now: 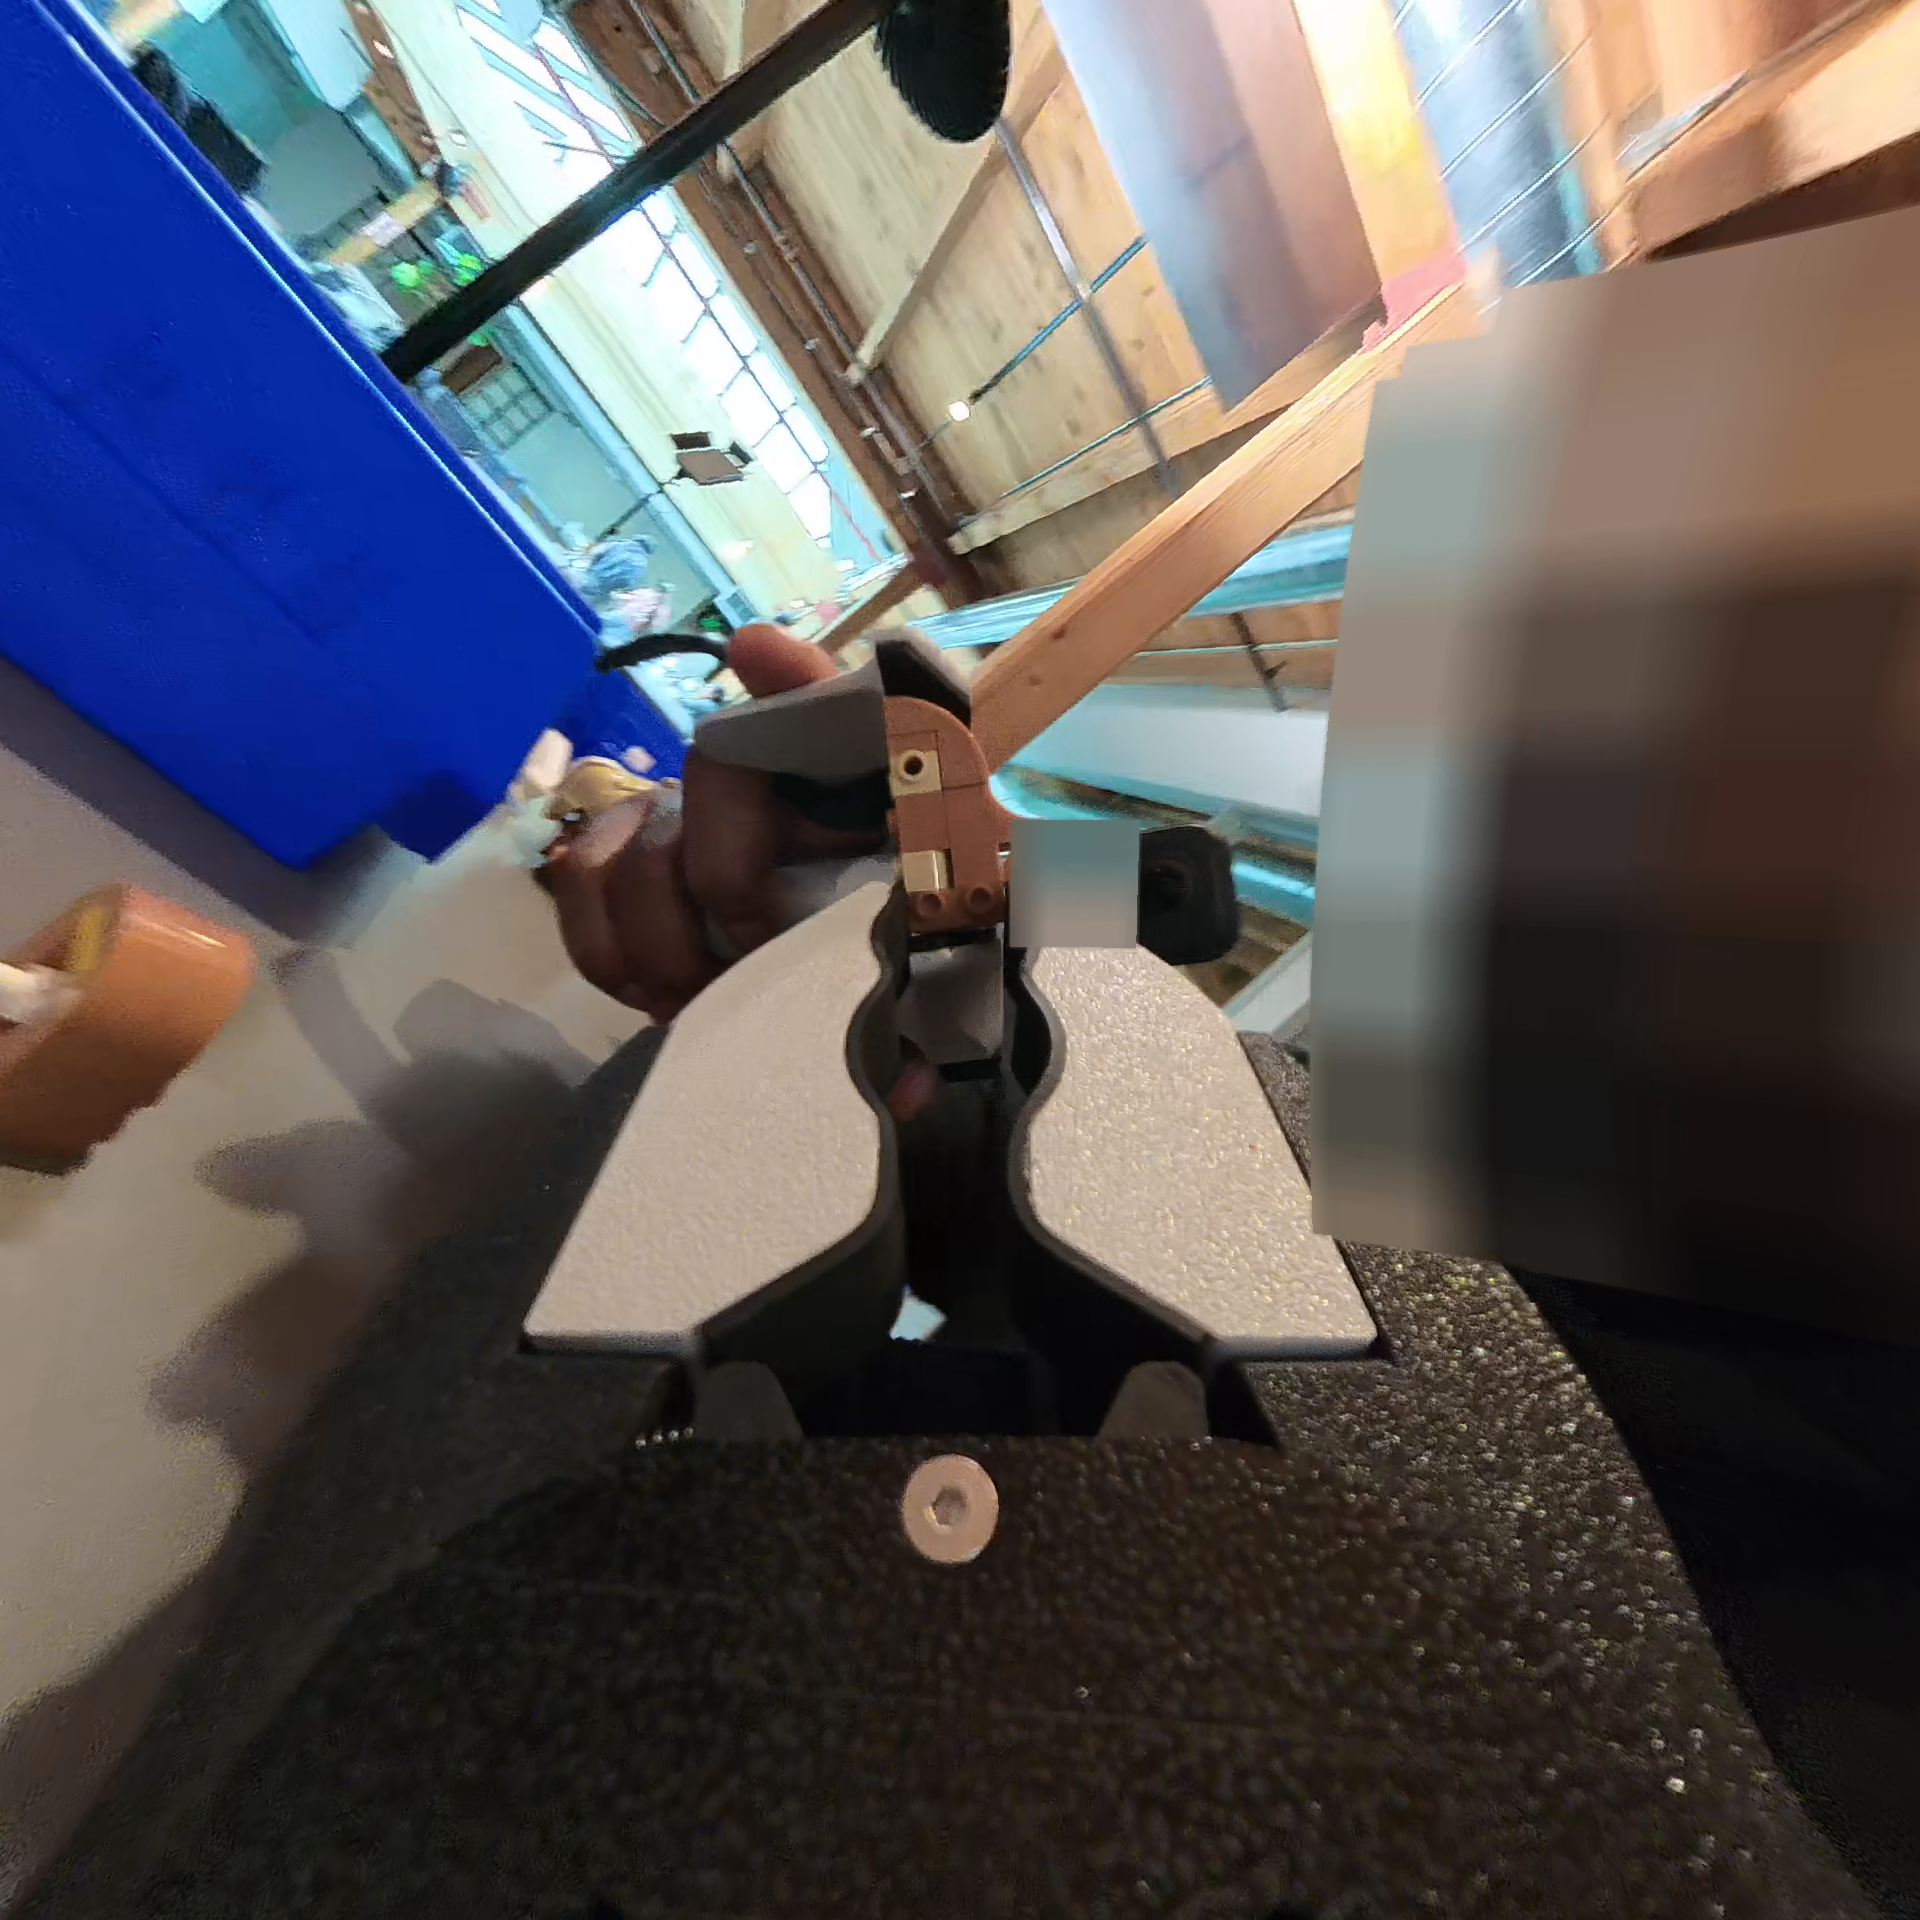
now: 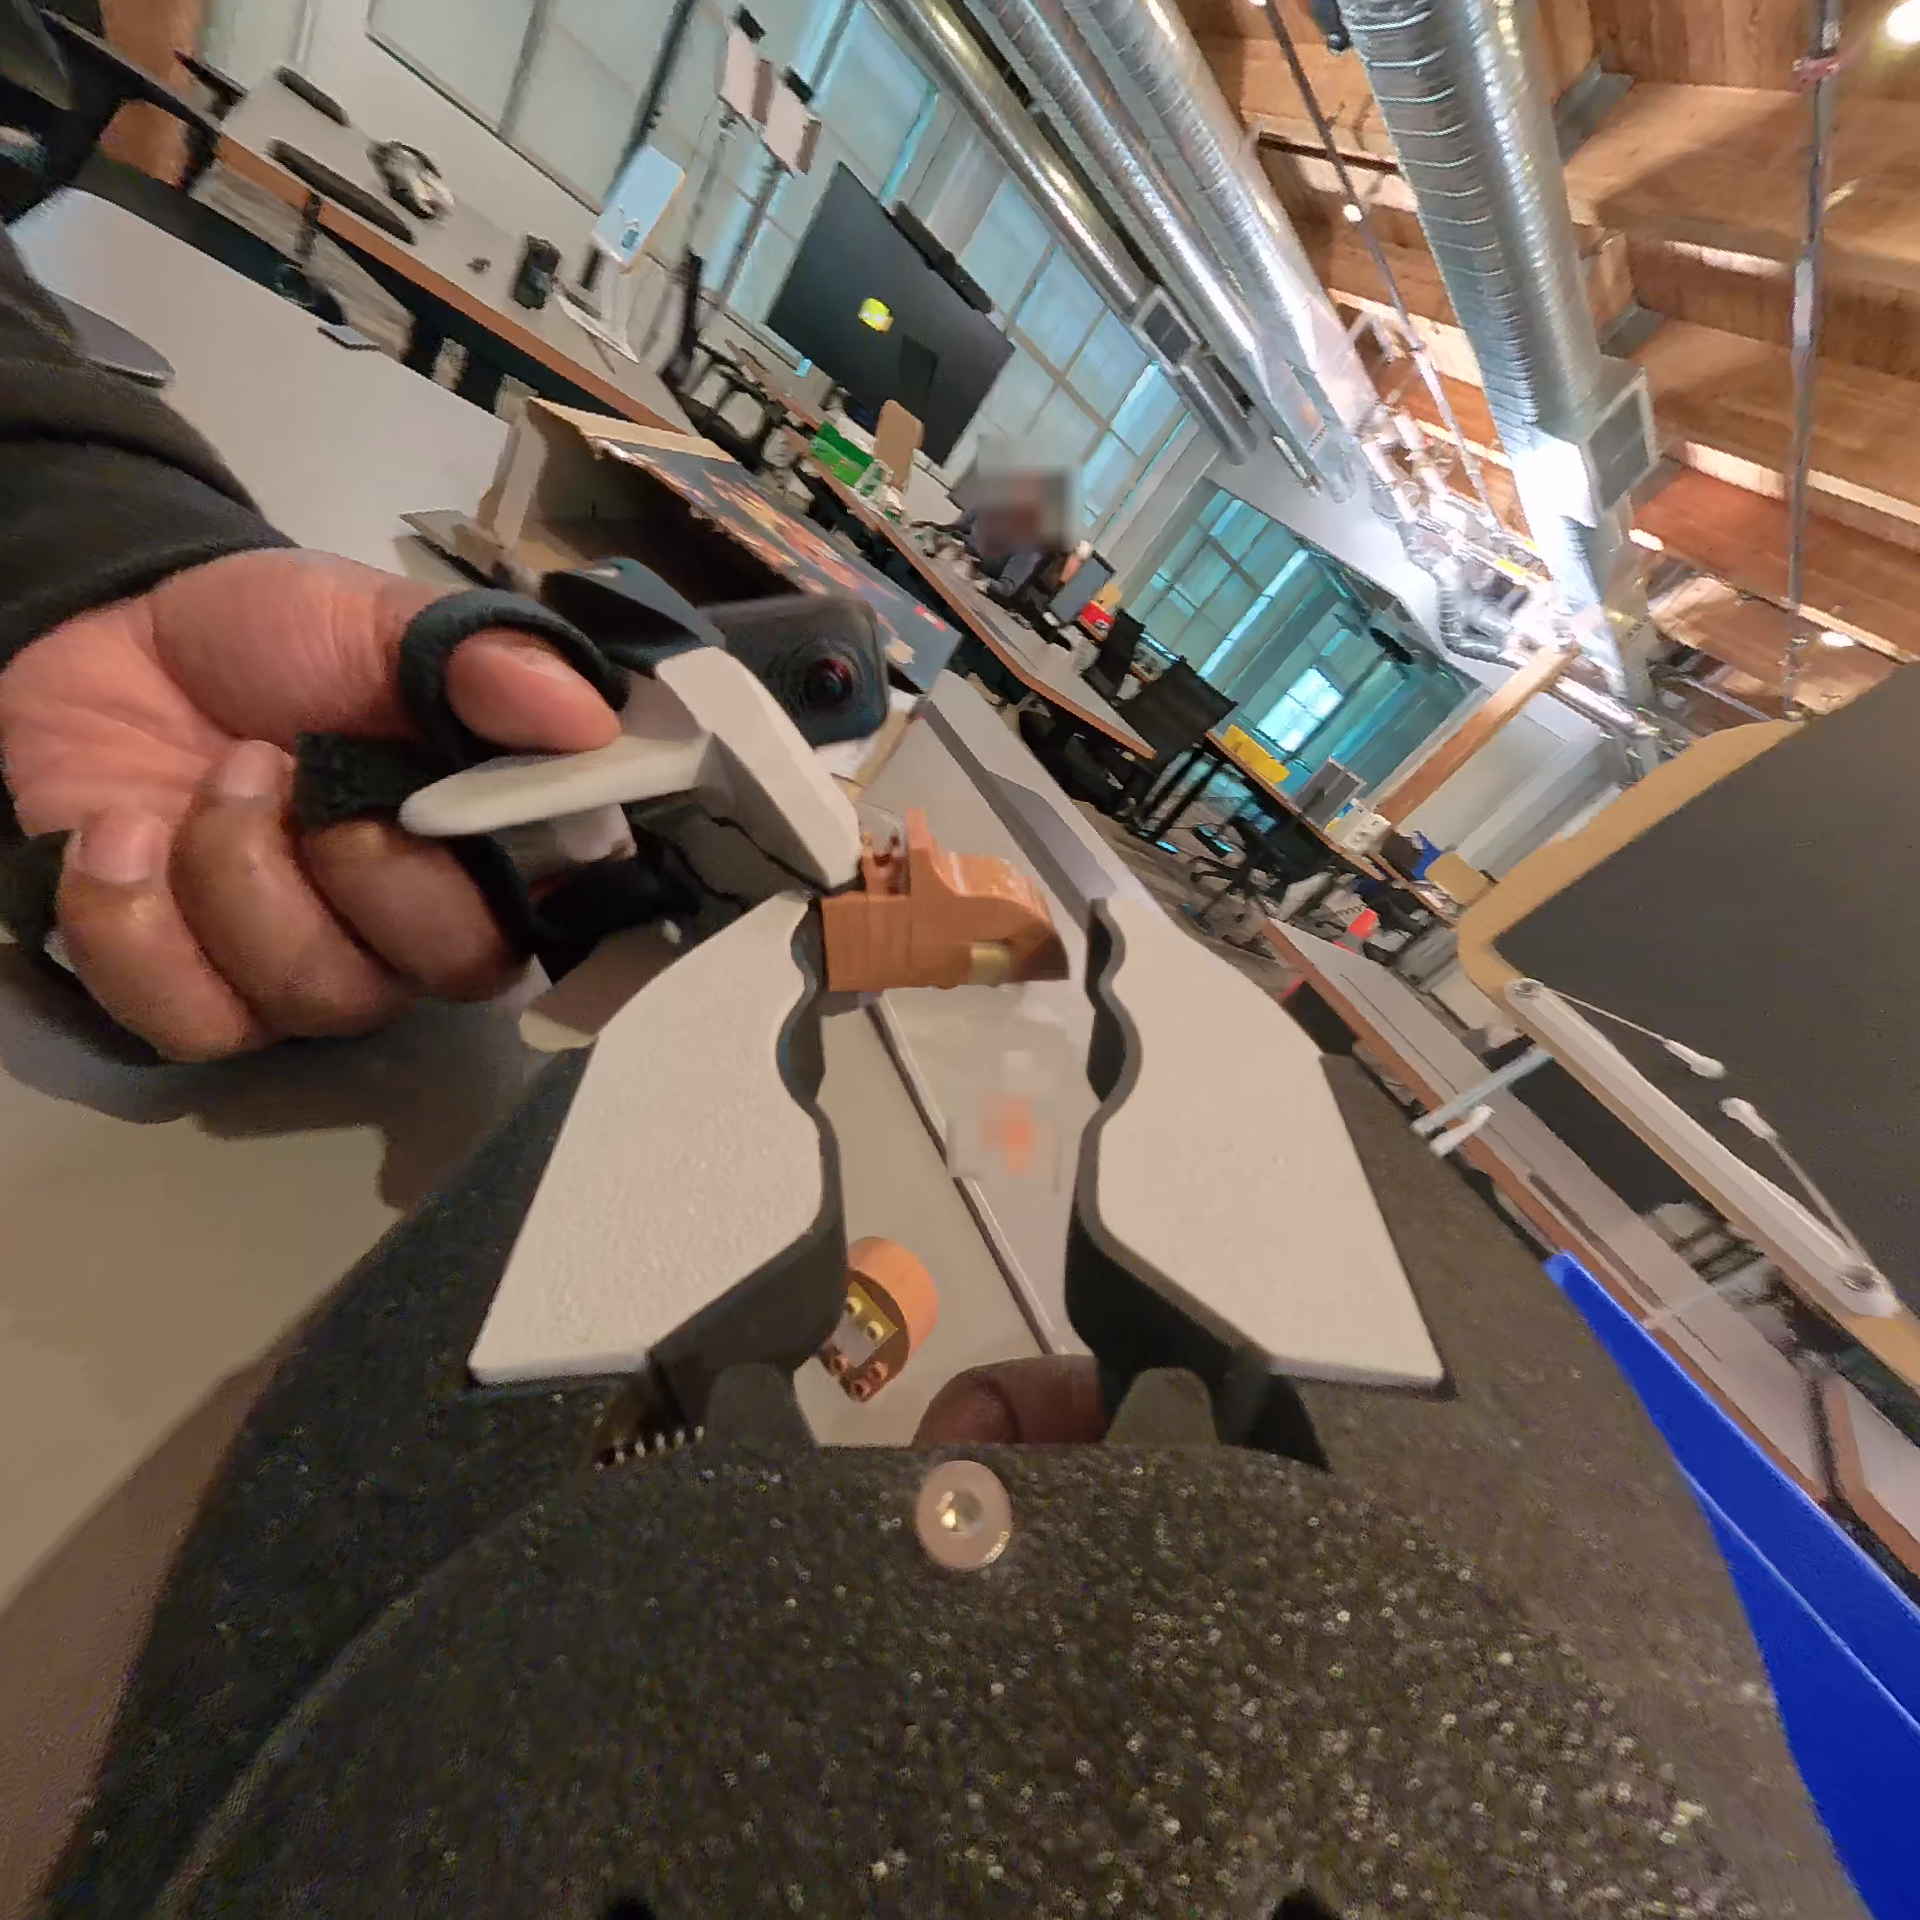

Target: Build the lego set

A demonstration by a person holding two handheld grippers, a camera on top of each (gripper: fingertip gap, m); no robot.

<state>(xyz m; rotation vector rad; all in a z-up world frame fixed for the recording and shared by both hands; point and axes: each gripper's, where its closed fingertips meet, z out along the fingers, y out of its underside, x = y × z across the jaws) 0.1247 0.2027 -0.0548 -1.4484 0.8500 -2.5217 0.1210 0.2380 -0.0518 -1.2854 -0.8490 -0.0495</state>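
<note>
Brick assembly (image 2: 925,925), base hidden

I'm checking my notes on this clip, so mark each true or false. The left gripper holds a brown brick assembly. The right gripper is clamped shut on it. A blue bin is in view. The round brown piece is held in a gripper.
1. The left gripper holds a brown brick assembly: true.
2. The right gripper is clamped shut on it: false. Its jaws stand wide open, with a clear gap beside the assembly.
3. A blue bin is in view: true.
4. The round brown piece is held in a gripper: false. It lies on the grey table.
</note>
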